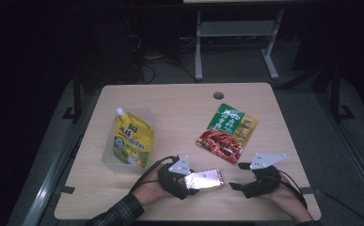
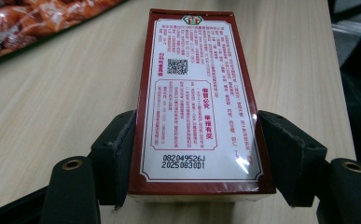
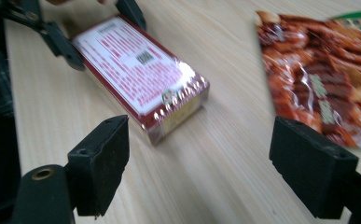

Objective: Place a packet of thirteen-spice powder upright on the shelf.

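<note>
While it lies flat on the tabletop (image 1: 179, 101) near the front edge, at about six o'clock of the surface, the red box (image 1: 204, 180) is clamped at its near end between the two black jaws of the left tool (image 1: 185, 184). In the left gripper view the box (image 2: 199, 100) is seen from that tool (image 2: 197, 154), its white label with red print, a small square code and a black printed number facing up, and the jaw pads are pressed against both long sides. In the right gripper view the same box (image 3: 138, 70) is shown at eleven o'clock, its free end turned toward the camera and its glossy wrap catching the light.

At three o'clock of the box, just beside its free end but apart from it, the right tool (image 1: 238, 187) is held with its jaws spread wide and nothing between them; bare wood is seen between them in the right gripper view (image 3: 199, 163).

A red-and-green snack bag (image 1: 227, 133) is laid flat at one o'clock of the box. A yellow spouted pouch (image 1: 132, 140) is found at ten o'clock, well apart, resting in a clear shallow tray (image 1: 108, 155). A round cable hole (image 1: 218, 95) is set near the far edge at twelve o'clock.
</note>
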